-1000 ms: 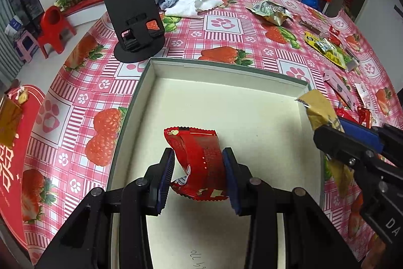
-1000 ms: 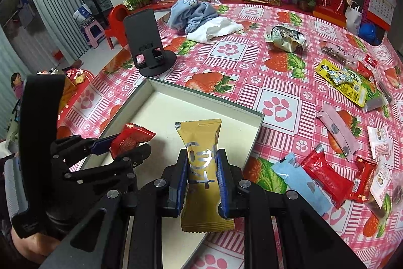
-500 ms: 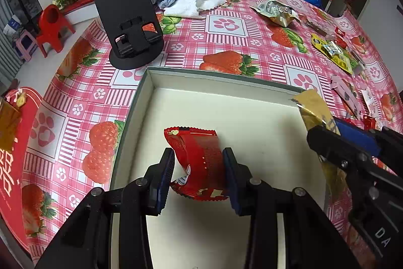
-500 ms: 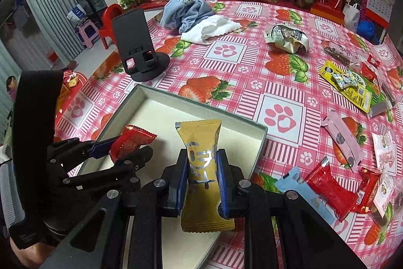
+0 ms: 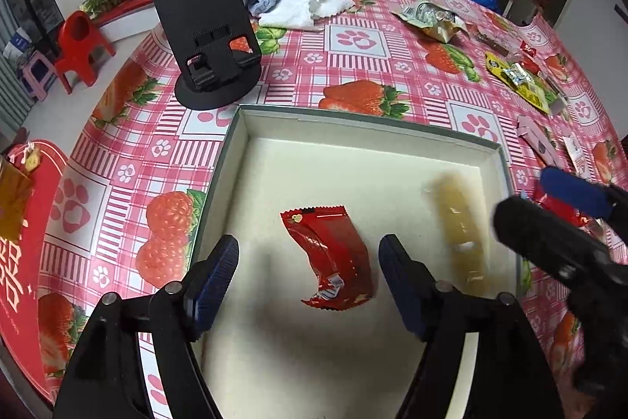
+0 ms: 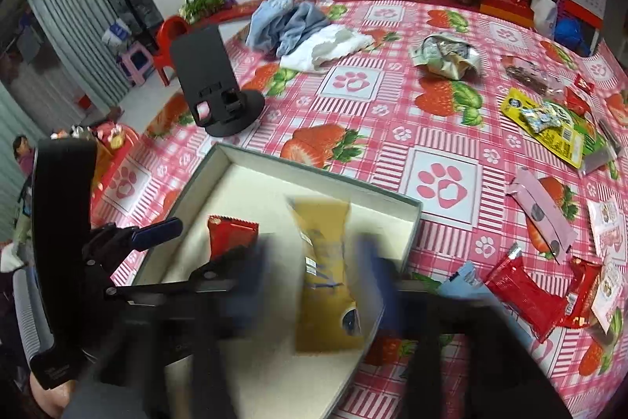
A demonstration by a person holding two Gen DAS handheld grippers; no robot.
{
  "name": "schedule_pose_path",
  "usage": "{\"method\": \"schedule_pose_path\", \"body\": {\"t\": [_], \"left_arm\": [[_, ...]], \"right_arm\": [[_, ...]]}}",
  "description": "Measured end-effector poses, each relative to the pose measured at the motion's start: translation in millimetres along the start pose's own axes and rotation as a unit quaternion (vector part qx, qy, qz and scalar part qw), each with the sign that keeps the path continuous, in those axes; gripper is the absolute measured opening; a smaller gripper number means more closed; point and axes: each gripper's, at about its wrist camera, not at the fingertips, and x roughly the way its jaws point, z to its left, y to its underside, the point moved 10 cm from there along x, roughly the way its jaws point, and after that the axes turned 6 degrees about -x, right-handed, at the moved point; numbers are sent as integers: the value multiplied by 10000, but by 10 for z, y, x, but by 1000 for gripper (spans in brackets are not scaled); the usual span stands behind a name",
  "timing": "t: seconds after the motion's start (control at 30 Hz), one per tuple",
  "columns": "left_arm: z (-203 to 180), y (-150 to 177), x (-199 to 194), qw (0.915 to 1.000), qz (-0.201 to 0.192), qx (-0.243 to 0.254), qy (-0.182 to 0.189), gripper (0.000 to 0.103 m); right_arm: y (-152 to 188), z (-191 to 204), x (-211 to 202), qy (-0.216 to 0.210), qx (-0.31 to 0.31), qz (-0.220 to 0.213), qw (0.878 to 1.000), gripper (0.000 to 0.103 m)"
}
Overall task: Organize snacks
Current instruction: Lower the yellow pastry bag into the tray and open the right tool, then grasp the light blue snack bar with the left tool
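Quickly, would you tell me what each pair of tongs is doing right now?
Left tongs: opening, red snack packet loose between them.
Right tongs: opening, yellow snack packet released between them.

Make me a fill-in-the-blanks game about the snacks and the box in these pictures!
1. The red snack packet lies inside the ____.
2. The packet beside it in the box is ____ in colour.
3. The tablecloth shows paw prints and ____.
4. The left gripper is opening, and its pads ____ touch the red packet.

Missing words: box; yellow; strawberries; do not
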Motion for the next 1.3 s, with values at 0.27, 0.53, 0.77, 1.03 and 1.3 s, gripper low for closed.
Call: {"method": "schedule_pose_path", "body": {"t": [0.27, 0.53, 0.77, 1.03, 1.3], "left_arm": [[-262, 153, -396, 9988, -299, 34, 393, 77], [-1138, 477, -754, 9932, -383, 520, 964, 78], [-1978, 870, -733, 9866, -141, 991, 1290, 78], [-2394, 1139, -421, 9844, 65, 1241, 1244, 78], [-2349, 1173, -100, 9888, 206, 1005, 1084, 78]], "right_arm": [[380, -396, -456, 272, 60, -326, 9991, 81], [1117, -1212, -699, 808, 573, -122, 9950, 81], [1662, -1690, -754, 1359, 707, 194, 9880, 81], [1822, -1907, -760, 1608, 408, 172, 9860, 82], [1876, -1913, -722, 1562, 303, 101, 9872, 103]]}}
